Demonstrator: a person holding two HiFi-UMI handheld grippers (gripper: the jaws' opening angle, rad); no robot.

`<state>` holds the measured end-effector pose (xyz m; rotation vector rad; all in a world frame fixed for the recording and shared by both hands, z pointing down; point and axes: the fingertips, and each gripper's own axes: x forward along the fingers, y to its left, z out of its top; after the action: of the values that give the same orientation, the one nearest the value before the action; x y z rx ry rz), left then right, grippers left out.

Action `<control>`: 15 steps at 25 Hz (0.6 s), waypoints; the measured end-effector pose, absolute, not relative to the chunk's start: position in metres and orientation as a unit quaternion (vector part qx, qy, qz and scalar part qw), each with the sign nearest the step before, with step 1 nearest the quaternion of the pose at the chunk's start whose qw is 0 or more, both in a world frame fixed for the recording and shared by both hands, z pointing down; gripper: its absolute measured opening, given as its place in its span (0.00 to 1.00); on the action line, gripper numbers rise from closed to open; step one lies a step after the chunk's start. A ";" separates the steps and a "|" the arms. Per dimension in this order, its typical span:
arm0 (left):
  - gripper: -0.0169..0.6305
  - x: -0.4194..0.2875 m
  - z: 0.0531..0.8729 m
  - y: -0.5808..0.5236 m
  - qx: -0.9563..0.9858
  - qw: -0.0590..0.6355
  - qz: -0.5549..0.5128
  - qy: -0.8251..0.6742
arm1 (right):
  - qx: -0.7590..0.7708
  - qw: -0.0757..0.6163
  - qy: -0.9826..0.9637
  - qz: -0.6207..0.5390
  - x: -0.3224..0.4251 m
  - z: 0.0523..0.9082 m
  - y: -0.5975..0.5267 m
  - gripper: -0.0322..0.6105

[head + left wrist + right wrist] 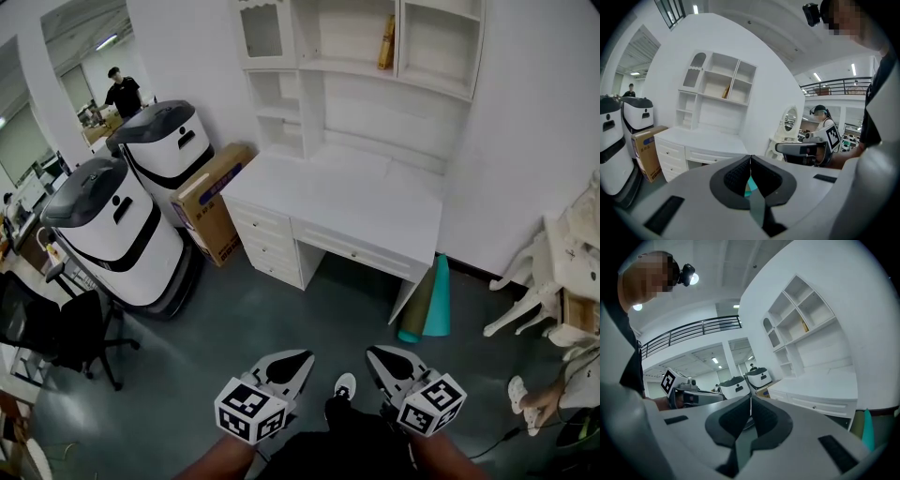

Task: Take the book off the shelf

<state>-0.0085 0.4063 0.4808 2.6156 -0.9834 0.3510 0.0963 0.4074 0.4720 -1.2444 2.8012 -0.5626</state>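
Zero progress so far: the book (386,42) leans in the upper middle cubby of the hutch (394,112), untouched. Our left gripper (298,360) and right gripper (377,356) are both pinched together, empty, well short of the hutch. Whole job's left.
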 end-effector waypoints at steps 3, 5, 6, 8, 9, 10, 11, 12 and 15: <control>0.04 0.003 0.474 0.374 0.919 0.160 0.125 -0.338 | -0.404 0.014 0.896 -0.185 0.107 0.471 0.374 0.09; 0.04 0.012 0.466 0.353 0.922 0.153 0.125 -0.332 | -0.410 0.019 0.892 -0.187 0.116 0.468 0.348 0.10; 0.04 0.015 0.463 0.343 0.923 0.150 0.127 -0.331 | -0.412 0.023 0.891 -0.189 0.118 0.466 0.336 0.10; 0.04 0.017 0.459 0.322 0.923 0.148 0.129 -0.332 | -0.411 0.030 0.891 -0.192 0.121 0.462 0.314 0.10; 0.04 0.018 0.458 0.311 0.922 0.149 0.130 -0.334 | -0.409 0.030 0.892 -0.189 0.122 0.459 0.303 0.10; 0.04 0.019 0.457 0.300 0.921 0.152 0.129 -0.336 | -0.408 0.031 0.893 -0.186 0.124 0.458 0.292 0.10; 0.04 0.019 0.457 0.290 0.920 0.155 0.130 -0.336 | -0.409 0.032 0.894 -0.183 0.125 0.457 0.280 0.10; 0.04 0.020 0.457 0.280 0.919 0.159 0.130 -0.337 | -0.409 0.034 0.893 -0.183 0.128 0.456 0.269 0.10; 0.04 0.024 0.458 0.253 0.917 0.159 0.137 -0.340 | -0.411 0.039 0.892 -0.187 0.135 0.458 0.238 0.10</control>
<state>0.0241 0.2526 0.4579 2.6194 -0.9731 0.3904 0.1352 0.2378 0.4579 -1.2591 2.7332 -0.5717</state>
